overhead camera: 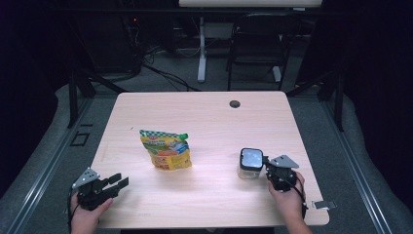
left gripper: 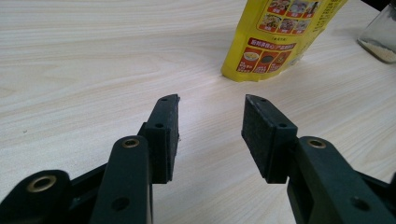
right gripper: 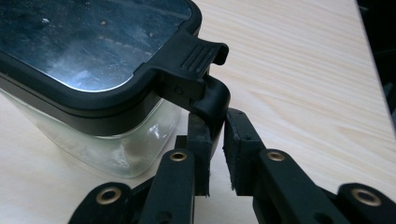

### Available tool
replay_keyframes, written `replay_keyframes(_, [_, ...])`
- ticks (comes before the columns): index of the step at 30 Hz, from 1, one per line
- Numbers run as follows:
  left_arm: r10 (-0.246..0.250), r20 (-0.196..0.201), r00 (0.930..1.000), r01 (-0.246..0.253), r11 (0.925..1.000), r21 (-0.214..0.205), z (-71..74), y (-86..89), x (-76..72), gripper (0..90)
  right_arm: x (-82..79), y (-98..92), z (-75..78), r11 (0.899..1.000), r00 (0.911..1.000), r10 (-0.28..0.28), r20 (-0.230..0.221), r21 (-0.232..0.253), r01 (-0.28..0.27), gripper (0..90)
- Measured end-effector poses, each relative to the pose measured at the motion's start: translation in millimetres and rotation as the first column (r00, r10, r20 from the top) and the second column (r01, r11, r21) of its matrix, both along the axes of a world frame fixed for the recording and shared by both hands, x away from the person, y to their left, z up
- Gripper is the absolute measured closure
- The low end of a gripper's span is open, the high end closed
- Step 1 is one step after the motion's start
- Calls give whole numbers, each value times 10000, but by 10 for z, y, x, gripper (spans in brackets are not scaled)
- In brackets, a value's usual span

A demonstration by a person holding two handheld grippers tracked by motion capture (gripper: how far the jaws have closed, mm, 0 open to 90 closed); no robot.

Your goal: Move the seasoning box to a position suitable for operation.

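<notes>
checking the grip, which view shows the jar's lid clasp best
The right gripper view: the lid clasp is close up, the right gripper pinching it. The high view shows it tiny; the left gripper view catches a jar corner.

On the table (overhead camera: 204,112), the pouch (overhead camera: 166,149) stands left of centre, with the jar (overhead camera: 251,163) well apart to its right and slightly nearer the person. The right gripper (overhead camera: 267,168) sits just behind the jar's near-right side, its jaws closed around the lid's latch (right gripper: 205,95). The left gripper (overhead camera: 119,181) rests at the near-left edge, jaws apart, pointing toward the pouch, well short of it.
</notes>
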State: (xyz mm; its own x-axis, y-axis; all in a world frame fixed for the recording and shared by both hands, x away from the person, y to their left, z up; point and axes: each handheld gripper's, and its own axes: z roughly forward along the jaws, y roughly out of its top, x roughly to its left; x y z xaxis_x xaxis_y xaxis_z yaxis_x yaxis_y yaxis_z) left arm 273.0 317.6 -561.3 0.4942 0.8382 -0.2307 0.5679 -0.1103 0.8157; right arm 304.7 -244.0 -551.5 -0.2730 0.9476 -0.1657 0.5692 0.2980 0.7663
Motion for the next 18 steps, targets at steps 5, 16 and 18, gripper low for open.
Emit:
replay_keyframes(5, [11,117,9999,-11,10000,-31,2,-4,-3,560,-143,207,38,9981,9982,586,-111,-165,-588,812])
replay_keyframes(16, [-62,83,9999,61,9999,87,16,-10,-17,560,-419,553,43,9891,9885,1435,-471,-271,-1449,810])
replay_keyframes(18, [-52,77,10000,51,9999,108,13,-11,-17,560,-474,555,55,9878,9862,1539,-605,-163,-1551,795])
